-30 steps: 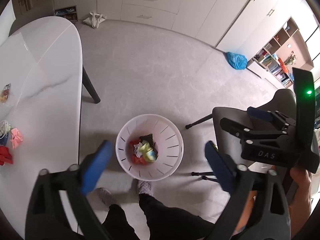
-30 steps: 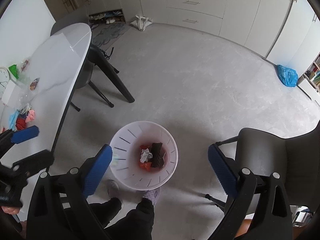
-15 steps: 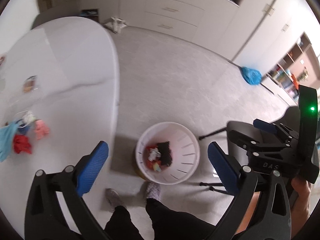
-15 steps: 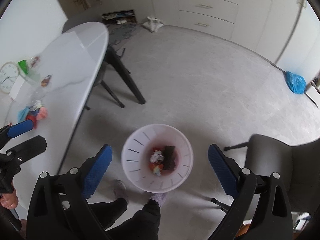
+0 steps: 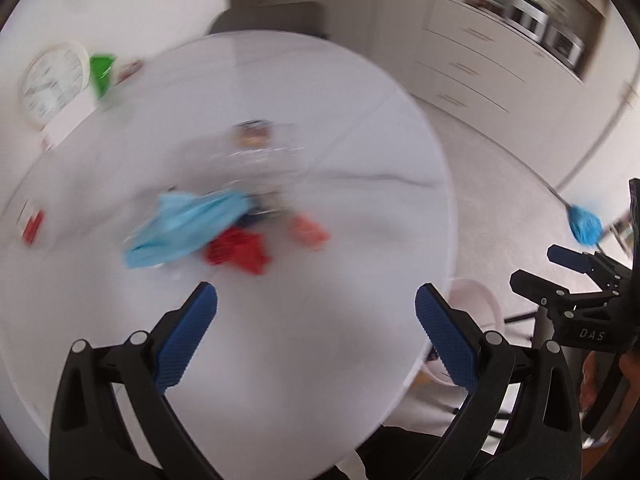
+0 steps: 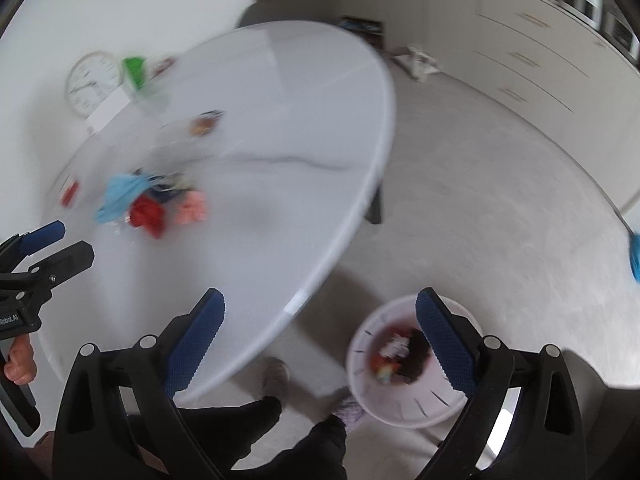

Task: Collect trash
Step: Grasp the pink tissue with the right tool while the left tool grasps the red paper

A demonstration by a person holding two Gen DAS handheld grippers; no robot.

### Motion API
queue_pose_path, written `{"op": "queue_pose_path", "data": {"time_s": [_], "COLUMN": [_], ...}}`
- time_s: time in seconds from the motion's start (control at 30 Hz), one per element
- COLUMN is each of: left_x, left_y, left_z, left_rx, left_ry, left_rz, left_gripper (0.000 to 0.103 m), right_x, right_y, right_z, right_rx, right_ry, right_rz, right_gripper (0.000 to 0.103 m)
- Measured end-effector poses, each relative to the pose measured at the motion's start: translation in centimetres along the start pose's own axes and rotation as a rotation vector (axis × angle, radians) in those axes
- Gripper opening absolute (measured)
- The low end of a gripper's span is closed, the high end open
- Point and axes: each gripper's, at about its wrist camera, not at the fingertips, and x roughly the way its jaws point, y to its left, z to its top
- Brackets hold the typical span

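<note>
the task looks partly done. the white bin (image 6: 404,364) on the floor, beside the near edge of the bench (image 5: 320,340), already holds several scraps. left on the bench, toward its left edge, is a heap: a light blue cloth (image 5: 184,232), a red scrap (image 5: 236,252) touching it, and a pink scrap (image 5: 308,232) just beside (all blurred). the left claw (image 5: 316,336) is spread wide and holds nothing; the right claw (image 6: 320,336) is the same, near the bin.
</note>
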Motion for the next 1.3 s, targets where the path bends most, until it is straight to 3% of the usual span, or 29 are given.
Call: {"op": "queue_pose_path", "data": {"time_s": [0.13, 0.37, 0.6, 0.67, 0.7, 0.77, 0.87, 1.23, 1.3], "left_x": [0.7, 2.4, 4.9, 5.7, 6.1, 6.9, 8.2, 13.1, 13.9], "left_y": [4.0, 7.2, 7.7, 7.8, 7.7, 7.6, 7.3, 6.6, 6.5], "left_z": [-0.7, -1.6, -1.8, -1.7, -1.7, -1.5, -1.1, 1.8, 2.2], "left_rx": [-0.087, -0.181, -0.239, -0.252, -0.258, -0.265, -0.285, -0.42, -0.428], "left_ry": [0.021, 0.049, 0.08, 0.087, 0.091, 0.095, 0.101, 0.108, 0.112], "left_rz": [0.015, 0.008, -0.006, -0.009, -0.006, 0.003, 0.031, 0.115, 0.141], "left_gripper": [0.095, 0.095, 0.095, 0.095, 0.095, 0.094, 0.09, 0.088, 0.082], "right_x": [2.8, 8.2, 15.0, 15.9, 16.4, 16.4, 15.6, 8.7, 7.5], "right_y": [4.6, 10.5, 13.3, 13.8, 14.0, 14.2, 13.6, 6.5, 5.7], "right_z": [1.9, 5.4, 7.4, 7.4, 7.4, 7.4, 7.8, 8.4, 7.6], "right_rx": [-0.08, -0.19, -0.25, -0.276, -0.29, -0.314, -0.305, -0.186, -0.169], "right_ry": [0.018, 0.057, 0.191, 0.213, 0.224, 0.219, 0.214, 0.151, 0.138], "right_rz": [0.046, 0.071, 0.042, 0.028, 0.019, 0.005, 0.022, 0.064, 0.066], "right_gripper": [0.096, 0.093, 0.067, 0.052, 0.05, 0.028, 0.028, 0.028, 0.028]}}
